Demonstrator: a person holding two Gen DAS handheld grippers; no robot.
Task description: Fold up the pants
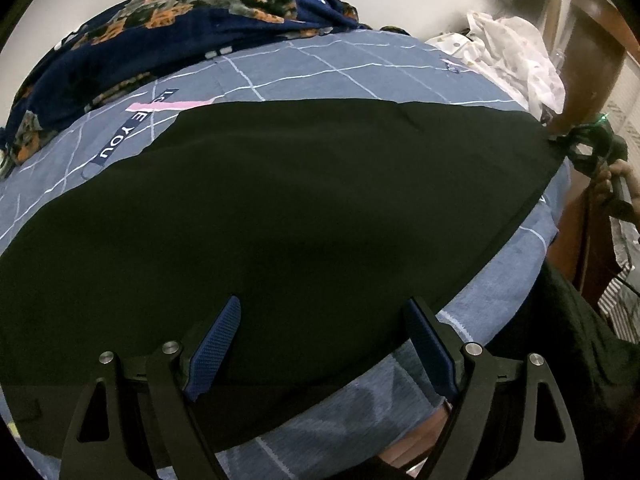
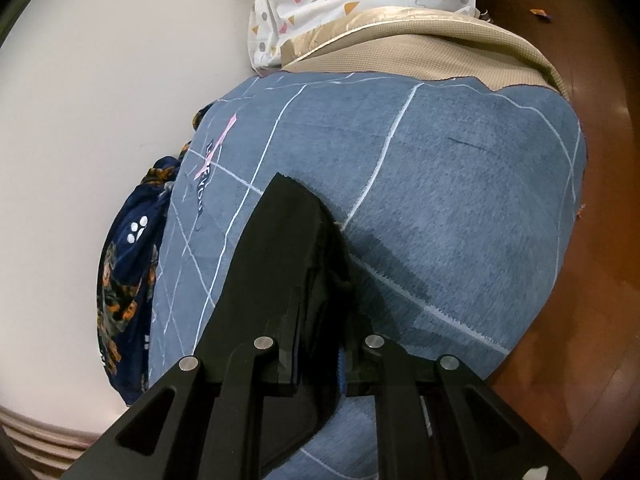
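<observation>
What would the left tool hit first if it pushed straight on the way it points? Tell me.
The black pants. The left tool stands open just above the fabric, angled down at it; the blue bedsheet lies beneath. Depth is hard to judge.

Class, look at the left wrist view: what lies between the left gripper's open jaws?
The black pants, spread on the blue bedsheet; the left gripper is not gripping them.

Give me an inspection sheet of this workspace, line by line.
Surface: bed with blue grid-patterned sheet, lettering printed on it.
Job's things: black pants spread flat across the sheet.
Clutter: dark floral blanket along the far side; white patterned cloth at one end.
Grippers: left gripper open over the pants' near edge; right gripper shut on the pants' end.
Cables: nothing seen.
Surroundings: pale wall, brown wooden floor.
</observation>
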